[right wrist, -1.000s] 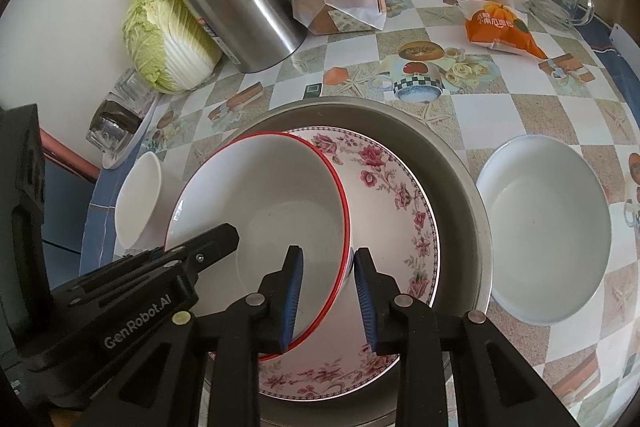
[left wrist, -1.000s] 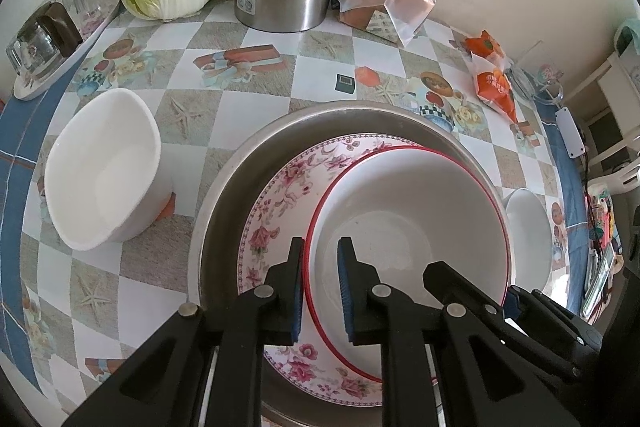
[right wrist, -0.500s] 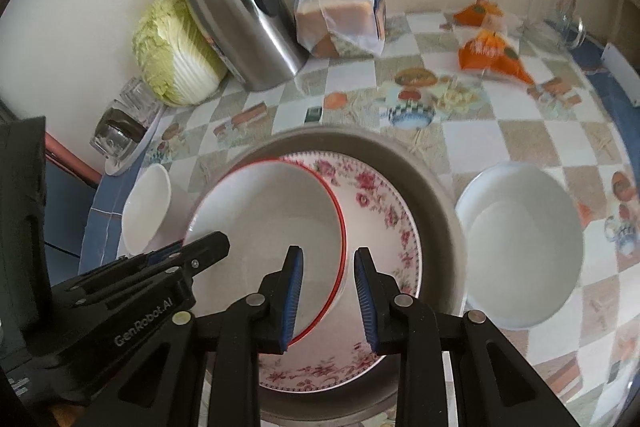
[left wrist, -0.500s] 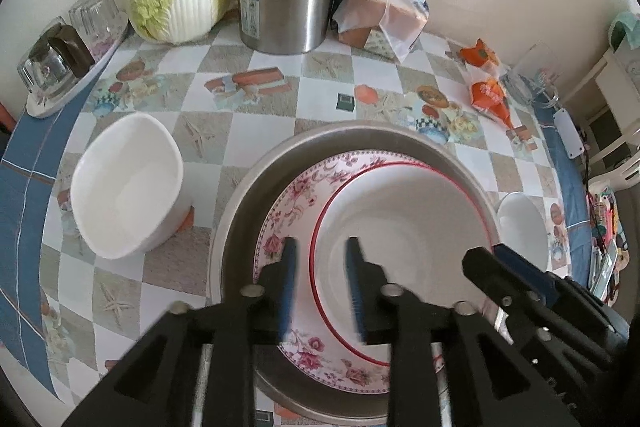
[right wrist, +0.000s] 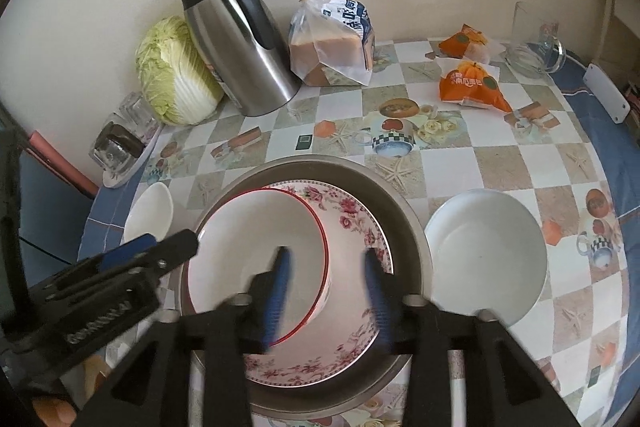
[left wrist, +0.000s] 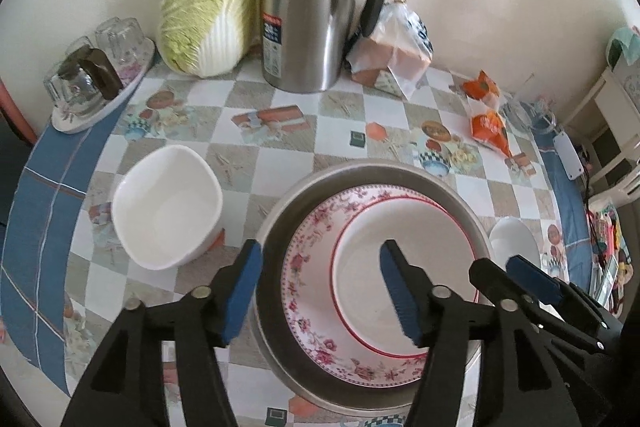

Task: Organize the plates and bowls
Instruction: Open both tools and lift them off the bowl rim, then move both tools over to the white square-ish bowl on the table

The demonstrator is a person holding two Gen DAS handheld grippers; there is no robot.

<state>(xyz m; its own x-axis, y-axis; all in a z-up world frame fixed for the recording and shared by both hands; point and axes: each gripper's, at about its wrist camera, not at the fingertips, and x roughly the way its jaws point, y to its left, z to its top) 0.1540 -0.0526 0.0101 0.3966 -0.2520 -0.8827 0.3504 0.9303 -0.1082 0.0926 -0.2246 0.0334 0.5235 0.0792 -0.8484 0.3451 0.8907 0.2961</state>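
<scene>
The red-rimmed bowl (left wrist: 404, 267) is seen nested on the floral plate (left wrist: 312, 267), released. Both the left gripper (left wrist: 320, 287) and right gripper (right wrist: 326, 291) are spread (jaws just opened, nothing pinched). The square white bowl (left wrist: 168, 207) lies left of the left jaws, the round white bowl (right wrist: 486, 255) right of the right jaws.

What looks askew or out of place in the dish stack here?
The red-rimmed bowl sits off-centre on the floral plate, crowded toward one side of the metal basin rather than nested squarely. Two white bowls remain loose on the table. Nothing looks spilled or broken.
</scene>
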